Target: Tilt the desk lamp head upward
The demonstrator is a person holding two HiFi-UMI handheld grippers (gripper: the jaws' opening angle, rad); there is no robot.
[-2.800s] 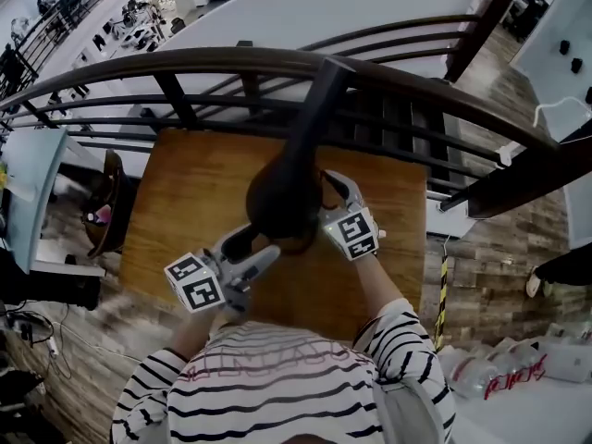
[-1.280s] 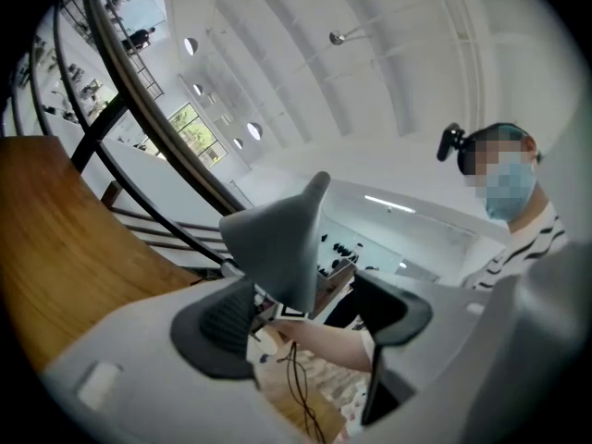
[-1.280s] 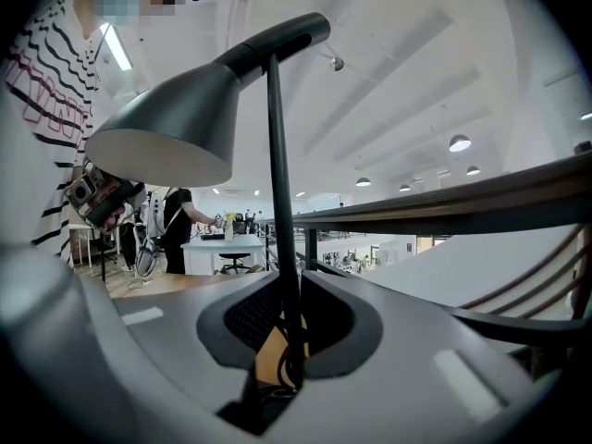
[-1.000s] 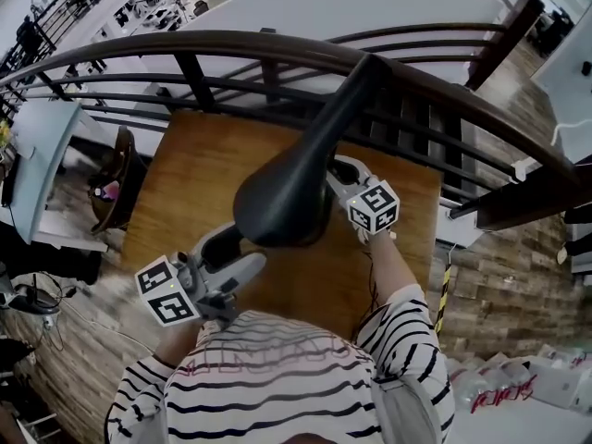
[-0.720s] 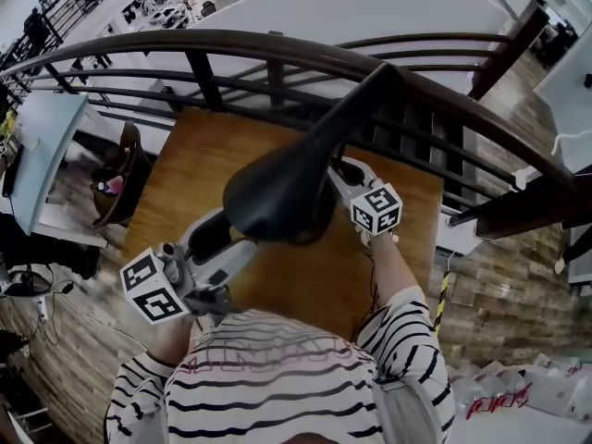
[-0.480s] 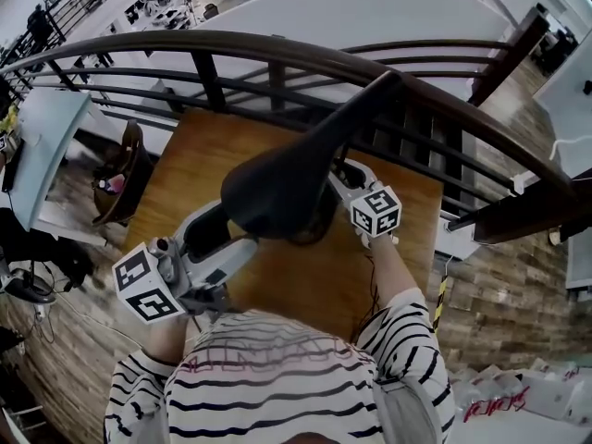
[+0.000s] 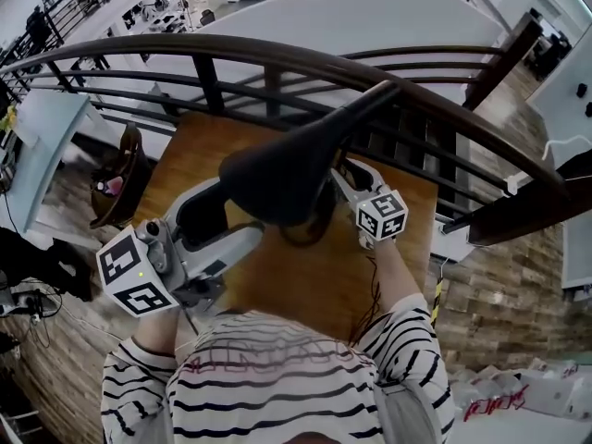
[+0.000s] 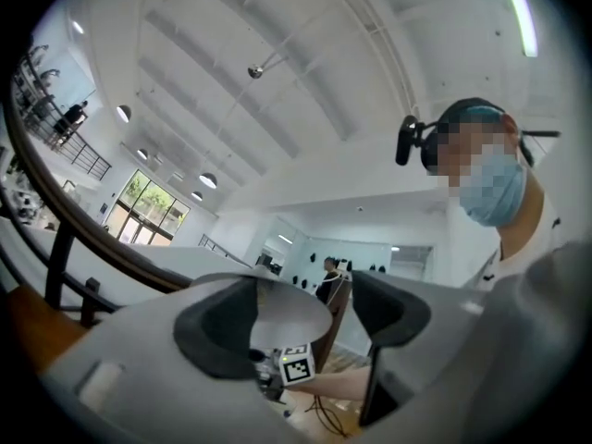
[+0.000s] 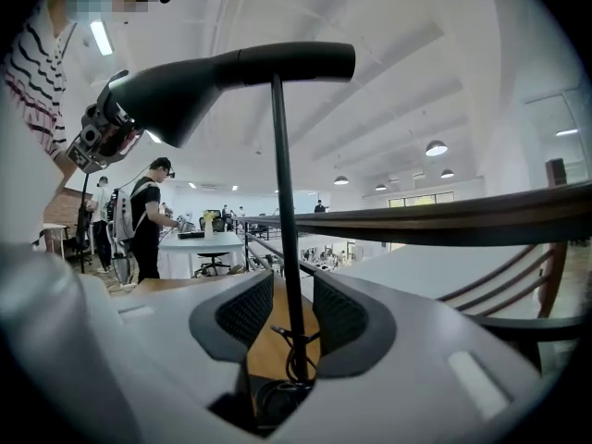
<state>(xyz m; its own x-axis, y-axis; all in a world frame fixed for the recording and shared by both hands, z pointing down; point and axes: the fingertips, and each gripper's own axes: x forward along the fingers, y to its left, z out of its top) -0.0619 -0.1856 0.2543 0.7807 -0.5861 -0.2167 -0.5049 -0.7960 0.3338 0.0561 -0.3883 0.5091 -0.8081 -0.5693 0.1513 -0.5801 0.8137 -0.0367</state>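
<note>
The black desk lamp stands on the wooden table (image 7: 305,289). Its head (image 7: 277,178) is raised nearly level, and its arm runs up to the right (image 7: 370,104). My left gripper (image 7: 217,229) sits under the head's near left rim, pointing up. Its jaws stand wide, and the pale underside of the lamp head (image 8: 287,317) shows between them with the right pad (image 8: 393,308) clear of it. My right gripper (image 9: 291,317) straddles the thin upright stem (image 9: 282,202) above the base (image 9: 277,400). Its jaws are opening, with a gap on each side of the stem.
A dark curved railing (image 7: 277,58) runs right behind the table, with a drop to an office floor beyond. The lamp's cable (image 9: 298,345) loops at the base. A person (image 9: 148,215) stands far off by desks. Wooden flooring (image 7: 490,285) lies right of the table.
The lamp head has swung up from a drooping pose to almost level. My left gripper has drawn back toward the lower left. The right gripper has stayed by the stem.
</note>
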